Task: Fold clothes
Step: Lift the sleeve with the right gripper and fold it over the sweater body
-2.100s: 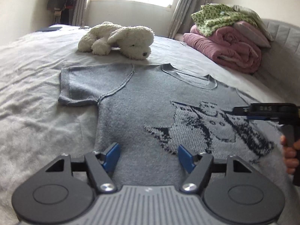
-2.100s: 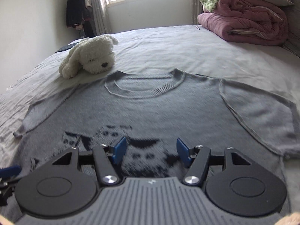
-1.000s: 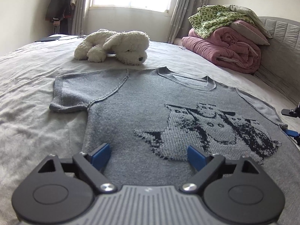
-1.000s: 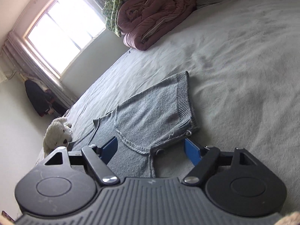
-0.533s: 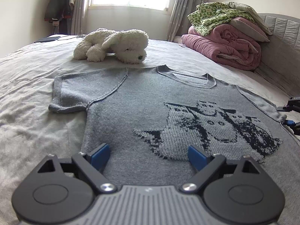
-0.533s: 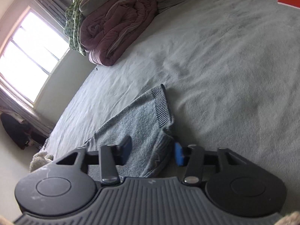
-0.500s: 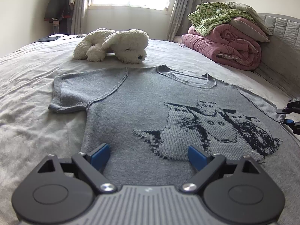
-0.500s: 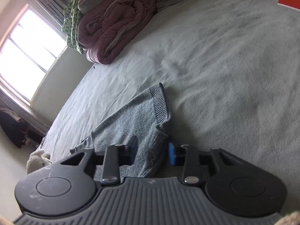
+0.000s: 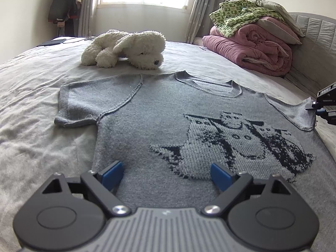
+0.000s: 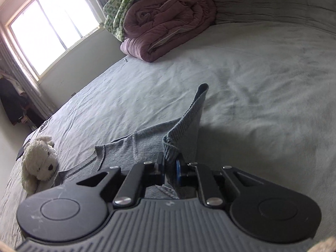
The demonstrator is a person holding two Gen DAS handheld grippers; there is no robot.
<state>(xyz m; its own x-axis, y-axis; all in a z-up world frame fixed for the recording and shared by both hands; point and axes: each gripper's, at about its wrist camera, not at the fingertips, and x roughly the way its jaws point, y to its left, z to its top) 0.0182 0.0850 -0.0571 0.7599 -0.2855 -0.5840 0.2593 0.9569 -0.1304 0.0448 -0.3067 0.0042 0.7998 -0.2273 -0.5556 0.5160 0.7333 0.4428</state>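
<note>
A grey knitted short-sleeved sweater with a dark cat pattern lies flat, front up, on the bed. My left gripper is open and empty, just above the sweater's lower hem. My right gripper is shut on the cuff of the sweater's right sleeve and holds it lifted off the sheet. In the left wrist view the right gripper shows at the right edge, with the raised sleeve hanging from it.
A white plush dog lies just beyond the collar. A rolled pink quilt with green bedding on top sits at the far right by the padded headboard. The grey bedsheet spreads to the right of the sleeve.
My right gripper has closed on the sleeve cuff and lifted it off the bed. The left gripper has stayed open over the hem.
</note>
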